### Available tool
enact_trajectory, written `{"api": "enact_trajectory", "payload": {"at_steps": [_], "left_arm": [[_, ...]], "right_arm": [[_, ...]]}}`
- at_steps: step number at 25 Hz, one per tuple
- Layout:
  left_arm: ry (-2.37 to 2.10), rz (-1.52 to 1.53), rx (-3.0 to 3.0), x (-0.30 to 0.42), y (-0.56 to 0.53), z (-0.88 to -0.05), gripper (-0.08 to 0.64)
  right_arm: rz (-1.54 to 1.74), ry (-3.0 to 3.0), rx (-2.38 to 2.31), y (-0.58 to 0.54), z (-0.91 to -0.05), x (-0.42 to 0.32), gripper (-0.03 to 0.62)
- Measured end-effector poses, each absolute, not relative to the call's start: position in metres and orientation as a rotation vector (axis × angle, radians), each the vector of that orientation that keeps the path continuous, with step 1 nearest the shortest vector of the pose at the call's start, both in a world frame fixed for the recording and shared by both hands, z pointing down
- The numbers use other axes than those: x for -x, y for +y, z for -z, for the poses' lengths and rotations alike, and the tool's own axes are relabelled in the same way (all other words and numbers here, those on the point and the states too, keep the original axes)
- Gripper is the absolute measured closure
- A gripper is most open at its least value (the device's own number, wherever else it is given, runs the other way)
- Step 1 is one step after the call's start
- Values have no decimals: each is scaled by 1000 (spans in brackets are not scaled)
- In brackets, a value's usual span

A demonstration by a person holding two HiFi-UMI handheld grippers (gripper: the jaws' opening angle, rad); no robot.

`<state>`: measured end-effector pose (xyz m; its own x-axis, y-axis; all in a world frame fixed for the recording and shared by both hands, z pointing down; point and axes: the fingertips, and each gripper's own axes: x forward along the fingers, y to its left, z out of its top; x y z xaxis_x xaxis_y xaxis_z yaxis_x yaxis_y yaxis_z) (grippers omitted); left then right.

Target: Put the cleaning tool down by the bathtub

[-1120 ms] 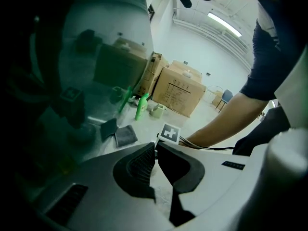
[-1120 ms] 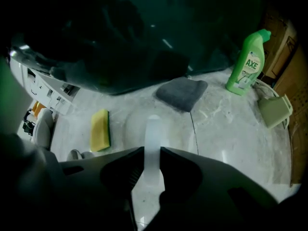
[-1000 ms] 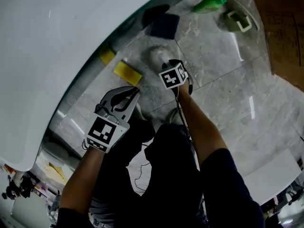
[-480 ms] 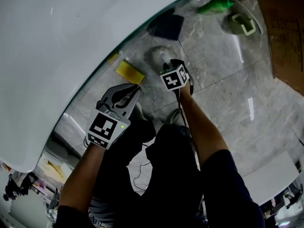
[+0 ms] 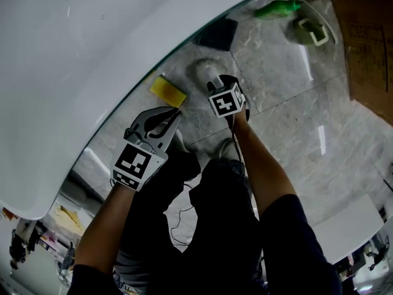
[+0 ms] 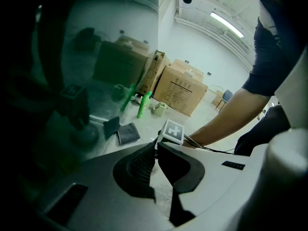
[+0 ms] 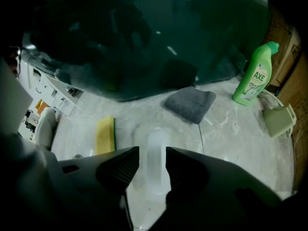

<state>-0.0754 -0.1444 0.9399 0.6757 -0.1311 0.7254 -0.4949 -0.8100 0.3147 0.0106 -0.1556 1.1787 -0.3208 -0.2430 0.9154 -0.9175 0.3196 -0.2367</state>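
Marble floor by the bathtub, cleaning tool down between the opening right claw, probably light, stiff, slick plastic, best pinched mid-body; left claw closed, empty.

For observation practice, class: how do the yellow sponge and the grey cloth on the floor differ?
The yellow sponge is bright, narrow and green-edged; the grey cloth is dull and broader. The cloth lies nearer the green bottle than the sponge. Both lie flat on the marble floor.

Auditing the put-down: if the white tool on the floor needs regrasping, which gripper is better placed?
Right. The right gripper, jaws opening, straddles the white tool without pressing it; the left gripper is shut, empty and farther back.
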Motion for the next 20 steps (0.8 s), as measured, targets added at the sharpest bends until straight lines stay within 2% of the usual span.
{"api": "enact_trajectory", "payload": {"at_steps": [10, 20], "left_arm": [[-491, -982, -2383, 79, -140, -911, 517], [-524, -941, -2461, 59, -149, -796, 517]], "right_arm": [[-1028, -1799, -1060, -150, -1127, -16, 400], [-972, -1861, -1110, -162, -989, -36, 400]]}}
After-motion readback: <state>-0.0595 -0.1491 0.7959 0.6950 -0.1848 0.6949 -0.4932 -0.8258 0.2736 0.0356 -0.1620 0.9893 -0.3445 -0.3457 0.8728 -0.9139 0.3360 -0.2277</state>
